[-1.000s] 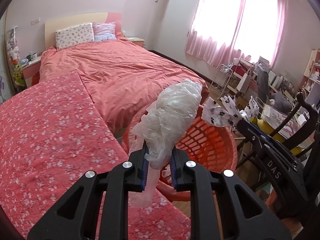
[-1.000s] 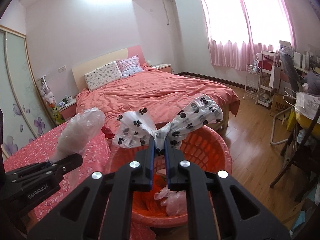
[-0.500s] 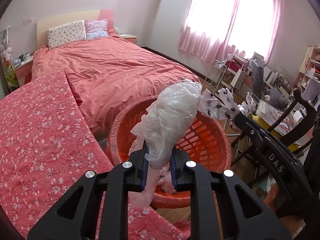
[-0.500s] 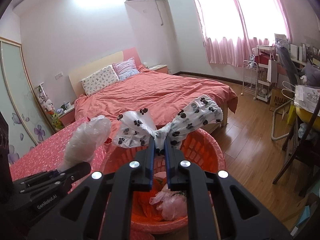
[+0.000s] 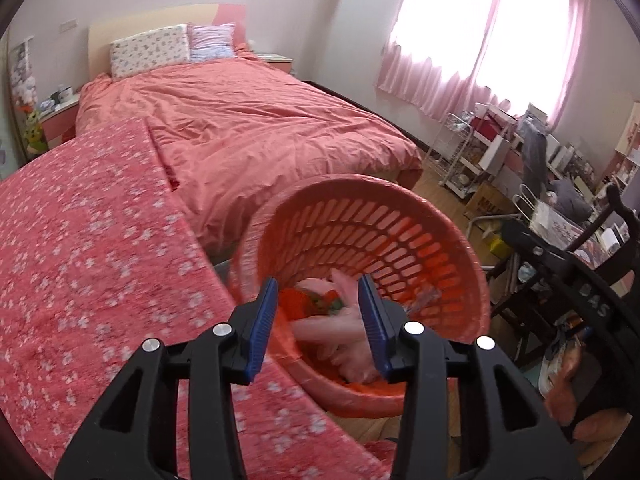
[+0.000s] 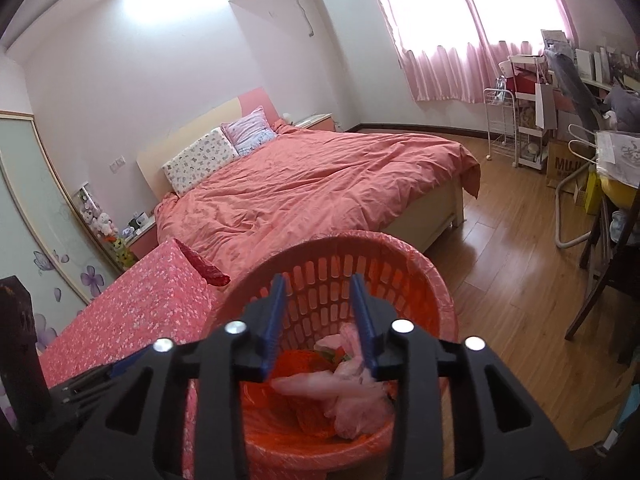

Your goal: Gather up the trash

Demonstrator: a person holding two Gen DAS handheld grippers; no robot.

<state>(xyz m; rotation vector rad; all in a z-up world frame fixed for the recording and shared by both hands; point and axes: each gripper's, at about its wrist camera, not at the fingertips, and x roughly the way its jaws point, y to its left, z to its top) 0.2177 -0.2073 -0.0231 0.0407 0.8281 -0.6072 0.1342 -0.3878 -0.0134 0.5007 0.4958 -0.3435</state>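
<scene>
Both grippers hover above one orange slotted laundry basket (image 5: 420, 240) (image 6: 332, 276), which stands on the wood floor (image 6: 520, 280) between the bed (image 5: 248, 120) and the floral-covered counter (image 5: 80, 240). The left gripper (image 5: 318, 320) has its jaws spread, holding nothing; the right gripper (image 6: 318, 318) likewise has its jaws spread and empty. Crumpled pinkish plastic bags (image 6: 344, 392) (image 5: 344, 344) lie piled inside the basket; their count cannot be told. Two pillows (image 6: 218, 152) rest at the headboard.
</scene>
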